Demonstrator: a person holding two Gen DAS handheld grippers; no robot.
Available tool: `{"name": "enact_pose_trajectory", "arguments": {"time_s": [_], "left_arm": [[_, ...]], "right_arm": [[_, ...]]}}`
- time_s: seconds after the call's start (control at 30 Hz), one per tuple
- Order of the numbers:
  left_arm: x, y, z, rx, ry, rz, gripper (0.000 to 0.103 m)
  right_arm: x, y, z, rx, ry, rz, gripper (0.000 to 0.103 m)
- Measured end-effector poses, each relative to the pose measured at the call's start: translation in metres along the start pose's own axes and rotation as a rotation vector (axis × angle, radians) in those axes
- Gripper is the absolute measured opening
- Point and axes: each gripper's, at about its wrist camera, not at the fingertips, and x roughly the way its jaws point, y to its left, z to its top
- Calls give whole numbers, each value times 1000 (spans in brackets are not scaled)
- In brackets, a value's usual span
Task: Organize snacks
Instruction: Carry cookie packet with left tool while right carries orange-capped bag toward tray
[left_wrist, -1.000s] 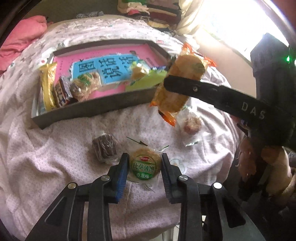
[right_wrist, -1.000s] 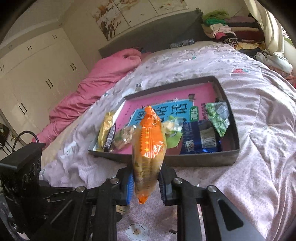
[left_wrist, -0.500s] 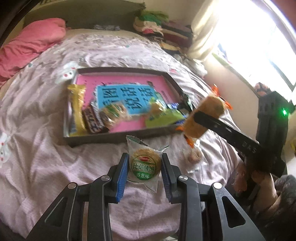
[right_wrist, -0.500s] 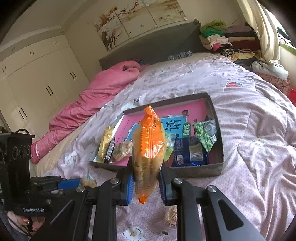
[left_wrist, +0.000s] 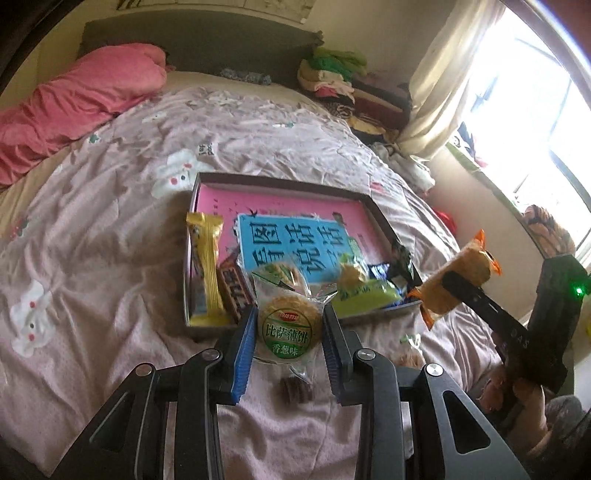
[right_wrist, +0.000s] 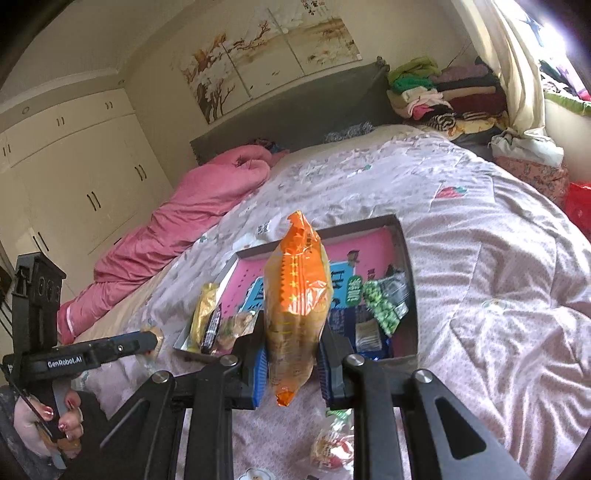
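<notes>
The left gripper (left_wrist: 289, 328) pinches a round green-labelled cracker packet (left_wrist: 289, 326) between its blue-padded fingers (left_wrist: 244, 354), holding it in the air above the floral bedspread (left_wrist: 92, 295). Below it, on the cover, lies a dark brown wrapped snack (left_wrist: 295, 389), partly hidden. The right gripper (right_wrist: 291, 363) is clamped on an upright orange snack bag (right_wrist: 297, 302), also held off the bed; a clear-wrapped reddish snack (right_wrist: 330, 445) lies on the bedspread just beneath it.

Beyond both grippers sits a shallow dark-rimmed box (left_wrist: 295, 182) with a pink and blue printed bottom. Along its near edge, from the left, lie a yellow wafer packet (left_wrist: 206, 273), a brown bar (left_wrist: 233, 291), a clear cookie packet (left_wrist: 282, 273), a light green packet (left_wrist: 365, 295) and a dark blue packet (right_wrist: 369, 328), with a green pea packet (right_wrist: 384, 302) by the right wall.

Further back, a pink quilt (left_wrist: 74, 99) lies bunched by the grey headboard (left_wrist: 199, 40), and folded clothes (right_wrist: 443, 96) are stacked near the curtain (left_wrist: 450, 85).
</notes>
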Motion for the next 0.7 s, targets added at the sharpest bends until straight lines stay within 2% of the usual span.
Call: {"name": "enact_pose_trajectory", "arguments": {"time_s": [0.7], "left_arm": [[39, -24, 22, 35, 19, -14, 35]], "right_arm": [[7, -17, 16, 33, -40, -37, 23]]}}
